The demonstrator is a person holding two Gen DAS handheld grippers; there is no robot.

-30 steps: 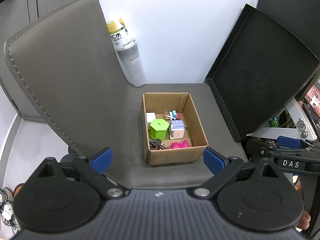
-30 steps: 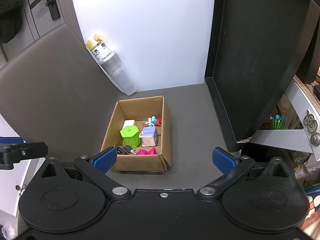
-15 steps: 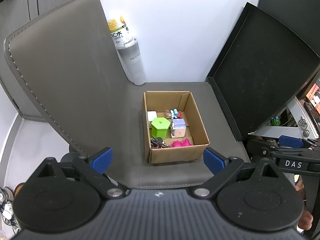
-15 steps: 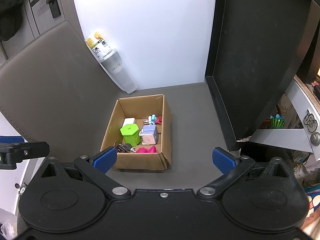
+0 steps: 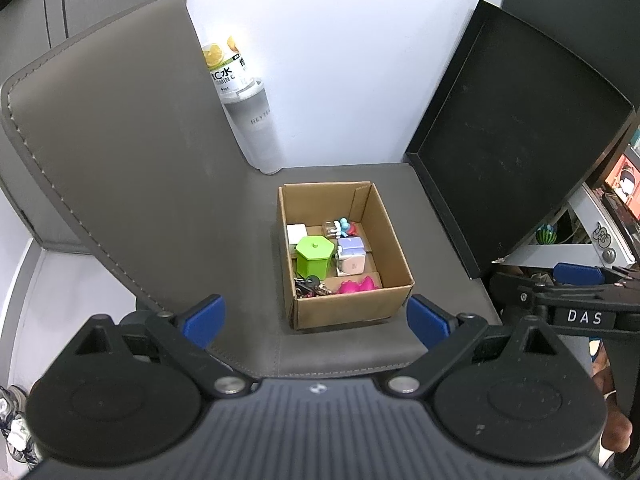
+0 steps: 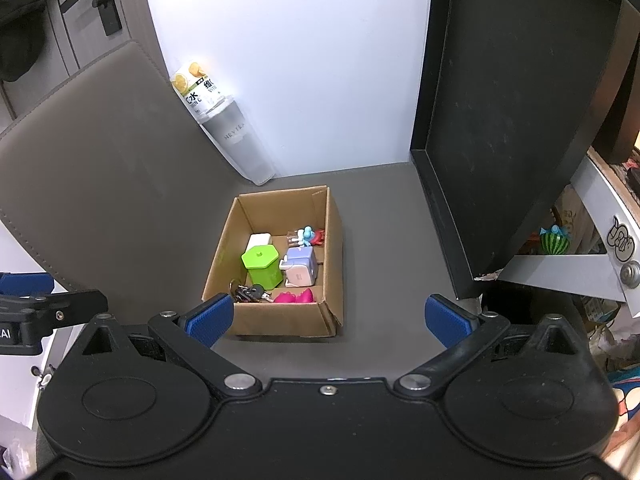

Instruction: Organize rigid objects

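Observation:
An open cardboard box (image 5: 394, 240) (image 6: 334, 248) stands on the grey mat. Inside lie a green hexagonal container (image 5: 314, 260) (image 6: 262, 266), a lilac cube (image 5: 351, 256) (image 6: 300, 266), a white block (image 5: 296, 233) (image 6: 258, 240), a bunch of keys (image 5: 310, 286) (image 6: 246, 293), a pink toy (image 5: 358, 285) (image 6: 296, 297) and a small blue figure (image 5: 343, 226) (image 6: 307, 234). My left gripper (image 5: 316, 318) hovers open in front of the box, nothing between its blue fingers. My right gripper (image 6: 328, 318) is also open and empty, just short of the box's front wall.
A tall clear cup holding a yellow-labelled bottle (image 5: 244, 108) (image 6: 224, 132) leans at the back wall. A black panel (image 5: 508, 140) (image 6: 508, 120) rises on the right, the grey mat (image 5: 120, 140) curves up on the left. A shelf with a watermelon toy (image 6: 554, 240) sits far right.
Both views have shifted slightly; the box sits a touch higher in each frame. Nothing in the box moved and both grippers stayed open.

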